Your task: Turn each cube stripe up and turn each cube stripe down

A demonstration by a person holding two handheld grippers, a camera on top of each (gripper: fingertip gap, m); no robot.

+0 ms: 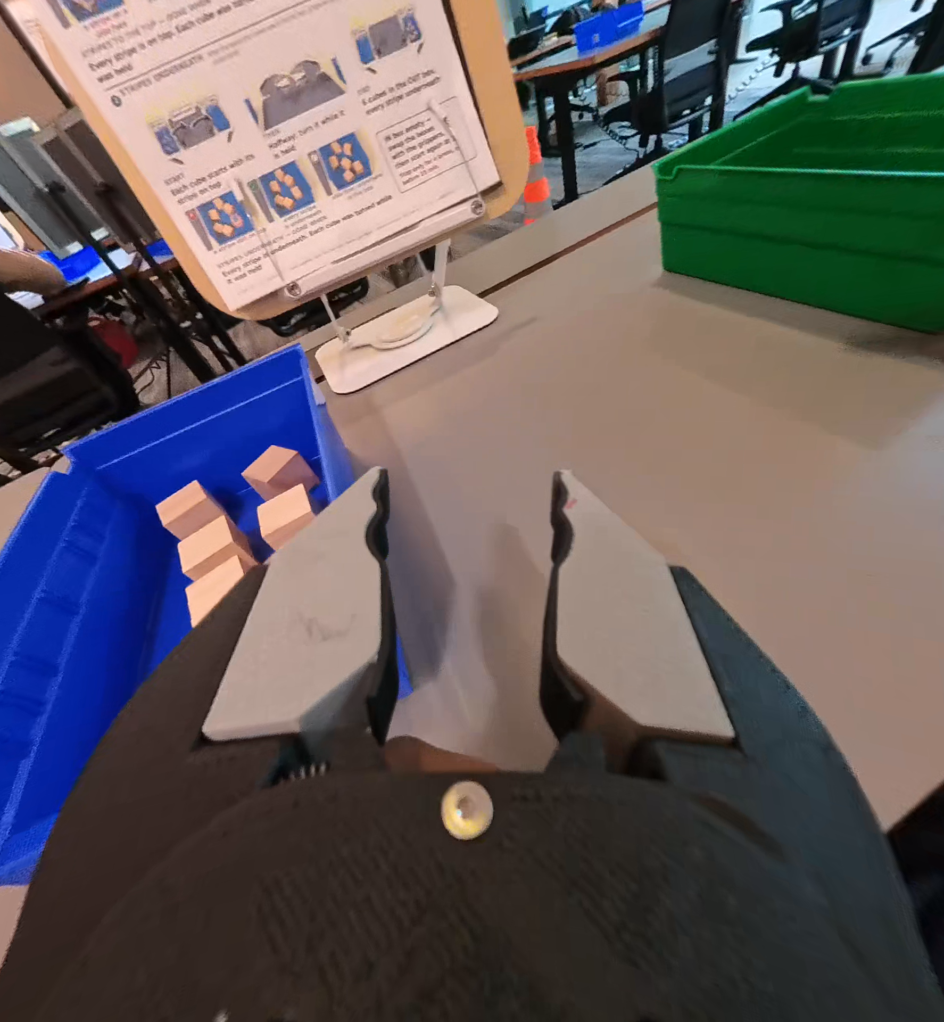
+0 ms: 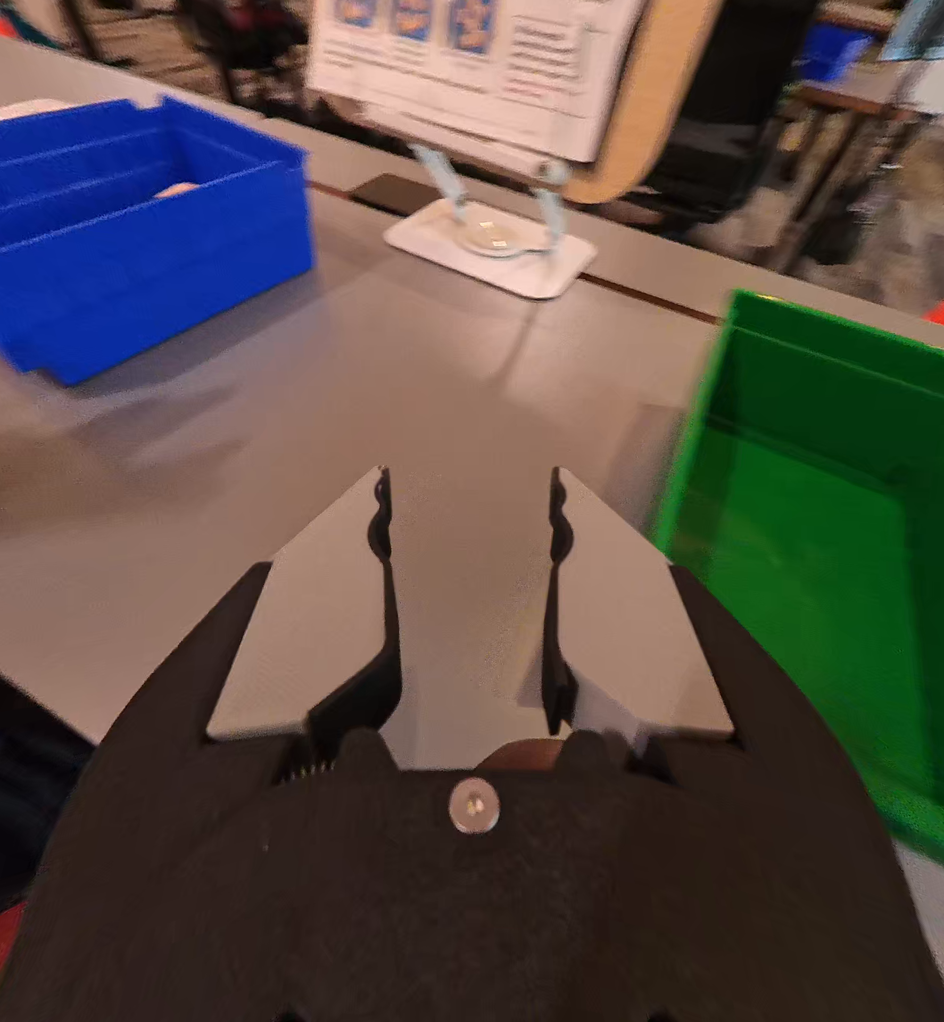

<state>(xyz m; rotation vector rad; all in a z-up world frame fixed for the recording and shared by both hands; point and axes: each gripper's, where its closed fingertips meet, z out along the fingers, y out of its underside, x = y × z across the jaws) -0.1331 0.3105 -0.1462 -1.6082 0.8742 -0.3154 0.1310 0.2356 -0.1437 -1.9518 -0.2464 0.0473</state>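
Note:
Several pale wooden cubes (image 1: 279, 470) lie in a blue bin (image 1: 72, 608) at the left in the left wrist view; no stripe shows on their visible faces. My left gripper (image 1: 470, 481) is open and empty, above the grey table just right of the blue bin. In the right wrist view the blue bin (image 2: 127, 265) stands at the far left with a bit of a cube (image 2: 179, 189) showing over its rim. My right gripper (image 2: 470, 475) is open and empty over the table, left of a green bin (image 2: 823, 498) whose visible inside holds nothing.
A sheet of pictures and text on a white stand (image 1: 403, 332) rises at the table's far edge between the bins; it also shows in the right wrist view (image 2: 492, 249). The green bin (image 1: 823, 221) stands at the back right. Desks, chairs and an orange cone (image 1: 536, 177) are beyond.

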